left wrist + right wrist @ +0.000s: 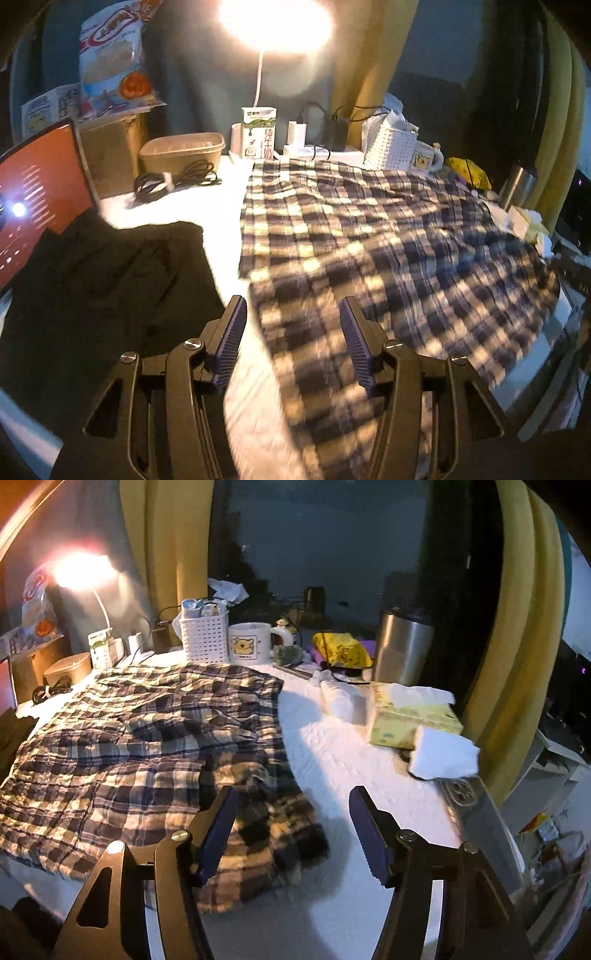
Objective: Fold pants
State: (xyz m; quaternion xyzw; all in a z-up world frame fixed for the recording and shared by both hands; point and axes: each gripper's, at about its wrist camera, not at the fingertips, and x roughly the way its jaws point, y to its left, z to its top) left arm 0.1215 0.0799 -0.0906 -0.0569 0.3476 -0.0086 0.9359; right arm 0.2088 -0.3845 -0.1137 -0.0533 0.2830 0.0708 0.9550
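Observation:
Plaid pants [369, 229] lie spread on the white table [221, 206], checked dark blue and cream, wrinkled. In the right wrist view the pants [147, 738] fill the left half, with a bunched end near the front. My left gripper [293, 321] is open and empty, above the near left edge of the pants. My right gripper [293, 812] is open and empty, above the bunched right end of the pants; its left finger overlaps the cloth in view.
A black garment [110, 280] and a laptop [37, 192] lie at left. At the back stand a lamp [273, 22], milk carton [258, 133], brown bowl [183, 149], cables [173, 181], white basket [203, 637], mug [251, 642]. A steel tumbler [402, 646] and tissue box [410, 716] stand at right.

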